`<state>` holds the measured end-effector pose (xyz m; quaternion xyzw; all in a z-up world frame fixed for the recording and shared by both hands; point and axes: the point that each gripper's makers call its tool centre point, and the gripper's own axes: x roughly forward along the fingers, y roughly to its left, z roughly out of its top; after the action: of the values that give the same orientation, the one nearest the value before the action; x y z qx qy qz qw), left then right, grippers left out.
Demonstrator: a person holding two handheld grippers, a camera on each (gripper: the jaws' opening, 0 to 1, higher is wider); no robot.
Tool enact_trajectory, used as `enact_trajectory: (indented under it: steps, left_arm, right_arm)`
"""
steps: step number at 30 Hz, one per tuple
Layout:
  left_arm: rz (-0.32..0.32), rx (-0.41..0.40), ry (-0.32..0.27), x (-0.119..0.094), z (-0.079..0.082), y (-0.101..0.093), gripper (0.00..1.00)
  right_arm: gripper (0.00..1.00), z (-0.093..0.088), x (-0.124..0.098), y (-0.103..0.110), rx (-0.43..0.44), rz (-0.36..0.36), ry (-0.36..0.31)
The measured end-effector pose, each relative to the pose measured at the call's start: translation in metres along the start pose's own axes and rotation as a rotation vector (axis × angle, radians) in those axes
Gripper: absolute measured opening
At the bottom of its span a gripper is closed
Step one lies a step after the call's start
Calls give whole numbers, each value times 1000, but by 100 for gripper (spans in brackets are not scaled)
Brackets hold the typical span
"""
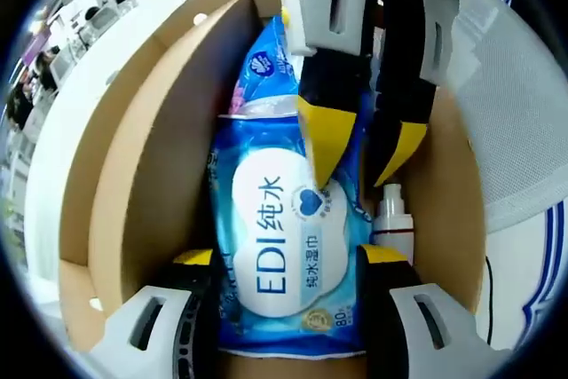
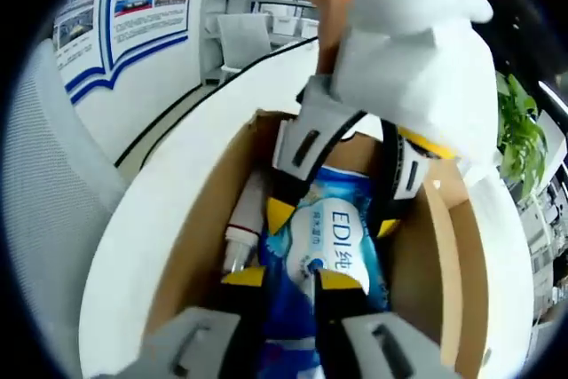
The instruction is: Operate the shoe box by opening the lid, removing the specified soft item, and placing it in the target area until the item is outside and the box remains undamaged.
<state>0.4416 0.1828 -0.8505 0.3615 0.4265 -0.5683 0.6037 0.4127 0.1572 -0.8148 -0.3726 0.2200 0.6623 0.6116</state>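
Observation:
An open cardboard shoe box [image 1: 151, 175] [image 2: 195, 210] holds a blue wet-wipes pack [image 1: 284, 255] [image 2: 342, 241] with a white label. My left gripper [image 1: 287, 256] [image 2: 334, 219] is open, its jaws spread wide on either side of the pack at one end. My right gripper [image 1: 361, 144] [image 2: 291, 279] reaches in from the opposite end. Its jaws stand narrow, one yellow tip on top of the pack and the other down beside the pack's edge, pinching it. A second blue tissue pack [image 1: 266, 68] lies beyond the first.
A white pump bottle [image 1: 393, 219] [image 2: 240, 241] lies along the box wall beside the pack. The box sits on a white table [image 1: 71, 130] [image 2: 160, 184]. A grey mesh chair [image 1: 524, 113] [image 2: 44, 184] stands close by, and a green plant [image 2: 524, 130] is past the table.

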Motion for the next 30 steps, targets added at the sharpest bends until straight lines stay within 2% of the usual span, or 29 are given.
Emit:
enact_trajectory:
  steps: [10,15,24,26,28,30]
  left_arm:
    - [0,-30,3,1,1,2,64]
    - [-4,-50,7,2,1,3,61]
    - [-66,-117,-18,-1,3,4,55]
    - [-66,-116,-19,-1,3,3,55]
    - [-63,-114,-21,-1,3,3,55]
    - [-59,-112,-27,-1,3,2,55]
  right_arm:
    - [48,4,4,-4,-23,-2,0]
    - [51,4,7,-5,-43,-5,4]
    - [54,1,3,-11,-51,-17,15]
    - [53,-1,2,-12,-14,-14,15]
    - [52,-3,1,-13,114,2,-1]
    - [52,-2,-2,-19,178,-6,-17]
